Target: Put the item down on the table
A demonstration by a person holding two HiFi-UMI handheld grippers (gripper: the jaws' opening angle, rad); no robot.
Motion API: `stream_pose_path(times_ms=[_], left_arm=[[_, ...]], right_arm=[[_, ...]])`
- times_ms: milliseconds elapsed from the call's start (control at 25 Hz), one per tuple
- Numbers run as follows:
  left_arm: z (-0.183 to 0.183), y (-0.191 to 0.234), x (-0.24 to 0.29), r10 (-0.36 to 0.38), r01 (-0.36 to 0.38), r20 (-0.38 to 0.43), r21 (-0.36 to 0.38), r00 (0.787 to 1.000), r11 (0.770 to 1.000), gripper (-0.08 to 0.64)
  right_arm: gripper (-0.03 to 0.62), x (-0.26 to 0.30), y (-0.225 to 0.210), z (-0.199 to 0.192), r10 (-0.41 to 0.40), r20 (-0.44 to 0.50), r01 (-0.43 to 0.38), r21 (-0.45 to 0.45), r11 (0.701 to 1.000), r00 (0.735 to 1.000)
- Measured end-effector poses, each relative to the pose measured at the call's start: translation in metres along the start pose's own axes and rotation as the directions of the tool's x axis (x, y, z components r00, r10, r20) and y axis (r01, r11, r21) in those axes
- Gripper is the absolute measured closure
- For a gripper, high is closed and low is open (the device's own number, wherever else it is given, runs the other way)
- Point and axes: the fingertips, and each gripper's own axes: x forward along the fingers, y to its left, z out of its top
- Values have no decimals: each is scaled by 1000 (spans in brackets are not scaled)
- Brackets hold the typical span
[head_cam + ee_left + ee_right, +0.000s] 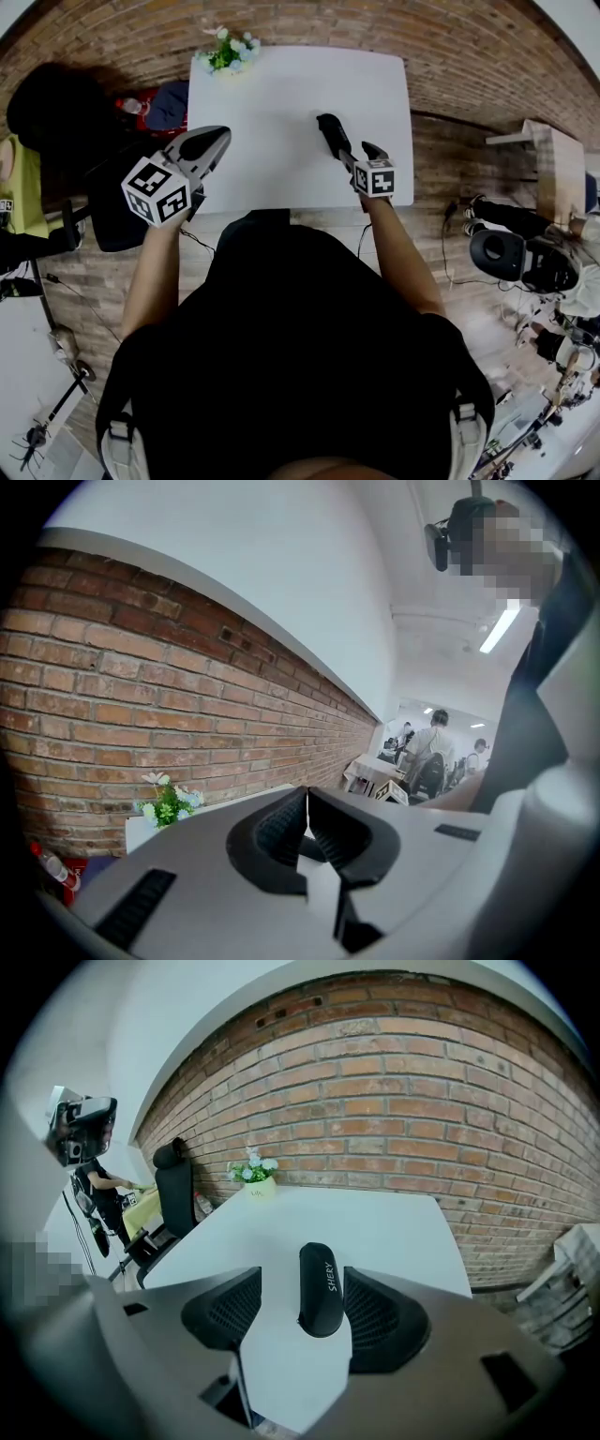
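Observation:
A black oblong case (328,131) with white lettering lies on the white table (281,94), right of its middle. In the right gripper view the case (319,1288) shows between the jaws of my right gripper (302,1309). The right pad sits close against its side, while bare table shows between it and the left pad, so the jaws are open. From the head view my right gripper (361,155) hangs just on the near side of the case. My left gripper (211,145) is held over the table's left edge. Its pads (307,822) meet with nothing between them.
A small pot of flowers (228,52) stands at the table's far left corner. A black chair (56,103) and a red bottle (131,105) are left of the table. A brick wall lies beyond it, and camera gear (506,255) stands at the right.

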Motion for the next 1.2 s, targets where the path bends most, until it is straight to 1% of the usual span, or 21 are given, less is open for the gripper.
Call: stream_pose_path(times_ms=[520, 680, 840, 1200], left_arm=[[3, -26, 0, -25, 25, 4, 28, 1000, 999, 548], [1, -34, -1, -35, 35, 3, 28, 999, 999, 548], [-2, -41, -1, -46, 46, -2, 31, 999, 998, 548], [-10, -54, -9, -60, 60, -7, 26, 998, 998, 548]], right_arm=[[350, -34, -7, -14, -29, 29, 28, 12, 1000, 999], [368, -46, -7, -15, -42, 53, 42, 9, 999, 998], [382, -56, -5, -14, -45, 77, 45, -1, 999, 996], [426, -73, 8, -18, -38, 95, 40, -14, 999, 995]])
